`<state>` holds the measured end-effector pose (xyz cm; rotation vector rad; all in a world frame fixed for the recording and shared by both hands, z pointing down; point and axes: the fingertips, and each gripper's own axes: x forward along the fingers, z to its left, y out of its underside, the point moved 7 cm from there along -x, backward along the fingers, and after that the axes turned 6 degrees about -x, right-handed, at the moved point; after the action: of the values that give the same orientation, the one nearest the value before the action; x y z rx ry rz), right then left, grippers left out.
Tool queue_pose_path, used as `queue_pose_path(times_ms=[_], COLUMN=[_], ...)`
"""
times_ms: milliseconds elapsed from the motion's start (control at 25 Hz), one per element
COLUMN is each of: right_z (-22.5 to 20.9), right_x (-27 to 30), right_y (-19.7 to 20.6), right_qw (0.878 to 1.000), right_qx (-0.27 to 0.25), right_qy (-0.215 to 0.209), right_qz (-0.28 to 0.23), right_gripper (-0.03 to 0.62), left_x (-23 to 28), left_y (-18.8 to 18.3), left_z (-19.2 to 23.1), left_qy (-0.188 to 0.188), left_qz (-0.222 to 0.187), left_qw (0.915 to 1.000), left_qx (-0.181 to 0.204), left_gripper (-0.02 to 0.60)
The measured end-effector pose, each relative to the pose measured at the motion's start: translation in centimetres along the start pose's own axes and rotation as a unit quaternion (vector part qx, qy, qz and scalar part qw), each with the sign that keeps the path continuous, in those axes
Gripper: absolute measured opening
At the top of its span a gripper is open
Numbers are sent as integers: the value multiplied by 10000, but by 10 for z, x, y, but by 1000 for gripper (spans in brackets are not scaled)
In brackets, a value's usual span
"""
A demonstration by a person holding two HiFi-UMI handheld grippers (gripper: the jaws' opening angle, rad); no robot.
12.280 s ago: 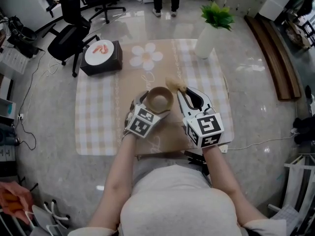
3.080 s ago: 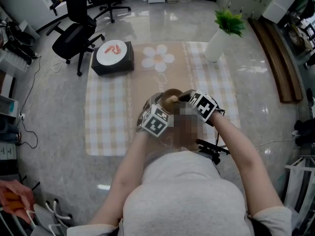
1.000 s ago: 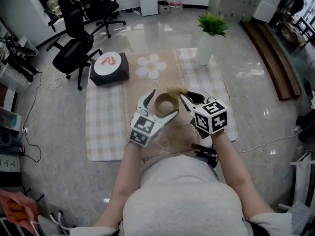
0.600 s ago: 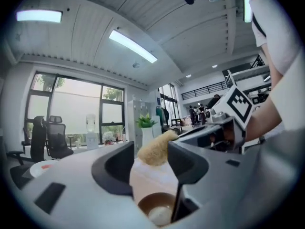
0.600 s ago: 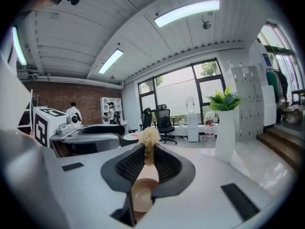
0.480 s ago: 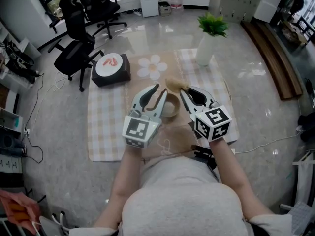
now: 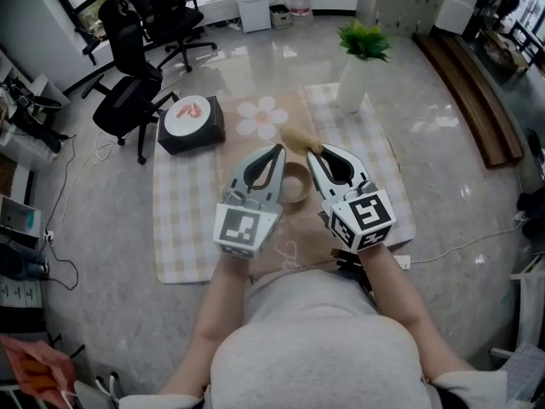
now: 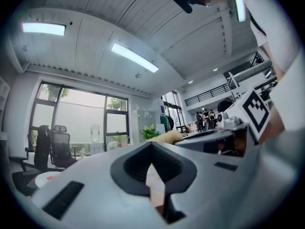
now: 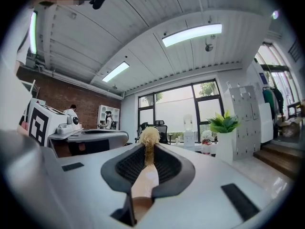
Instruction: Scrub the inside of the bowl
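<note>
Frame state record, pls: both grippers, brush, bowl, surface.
left gripper: shut, nothing seen held; hides the bowl's left edge in the head view
right gripper: shut on the brush handle
brush: bristle head sticks out past the jaws, outside the bowl
bowl: upright on the mat, between the grippers, not gripped
mat: checked, tan centre

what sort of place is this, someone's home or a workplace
Most likely an open-plan office or lab, not a home: black swivel office chairs, tall windows with a water dispenser in front of them, and a bank of pale lockers along one wall.
</note>
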<state>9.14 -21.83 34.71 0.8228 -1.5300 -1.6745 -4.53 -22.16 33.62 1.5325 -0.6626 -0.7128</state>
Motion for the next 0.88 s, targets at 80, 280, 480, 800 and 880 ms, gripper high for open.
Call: queue_pose_path(times_ms=[80,280,480,800,880], right_z=[2,3,8,11,11], right_x=[1,0,0,0,0], right_y=[-1,-5,-9,-13,-13], right_qw=[10000,9996,9990,9983,9982], right_qx=[-48,-92,-105,-220,-249], right_qy=[18,121,63,177,181], right_qz=[-82,-255,-438,-516,-508], right_gripper=[58,58,58,55,55], left_x=[0,0,-2,0,0], left_y=[-1,-4,-6,-7,-5], left_z=[0,-1,-1,0,2], left_qy=[-93,-144,-218,-241,-214], left_qz=[-8,-53,-108,-181,-218], left_qw=[10000,9999,9997,9995,9995], left_qx=[-34,-53,-102,-54,53], left_gripper=[11,11,11,11,11])
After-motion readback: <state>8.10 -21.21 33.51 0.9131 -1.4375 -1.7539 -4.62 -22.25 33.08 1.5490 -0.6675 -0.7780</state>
